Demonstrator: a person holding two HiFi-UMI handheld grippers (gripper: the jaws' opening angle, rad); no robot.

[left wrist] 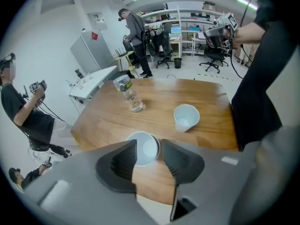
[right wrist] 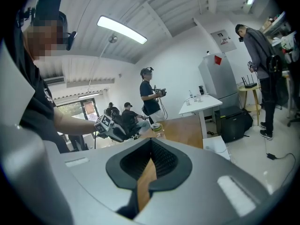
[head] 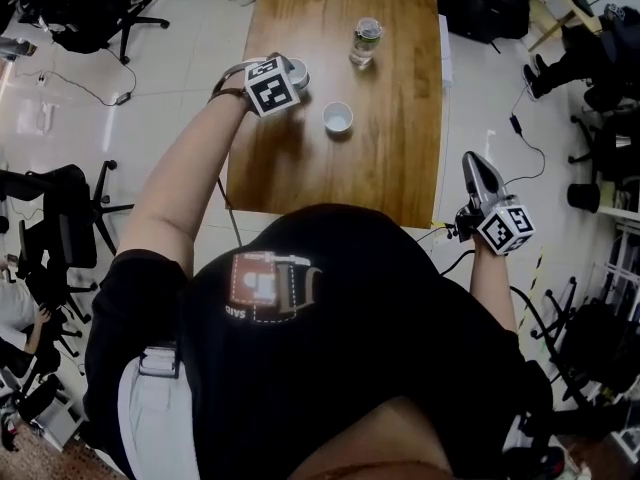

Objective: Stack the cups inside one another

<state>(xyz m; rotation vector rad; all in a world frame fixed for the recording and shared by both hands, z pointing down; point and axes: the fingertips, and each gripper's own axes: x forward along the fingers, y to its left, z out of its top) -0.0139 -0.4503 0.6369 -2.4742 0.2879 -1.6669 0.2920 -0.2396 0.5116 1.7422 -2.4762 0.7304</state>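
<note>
White round paper cup (left wrist: 145,151) stands upright on the glossy wooden table (left wrist: 206,97) between the parted jaws of the left hand-held gripper (left wrist: 149,143); right hand-held gripper (right wrist: 151,142) closed, empty.

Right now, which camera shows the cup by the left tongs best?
The left gripper view: the cup sits framed between the open left tongs, rim and inside visible. The head view shows only a sliver of it behind the marker cube; the right gripper view does not show it.
</note>
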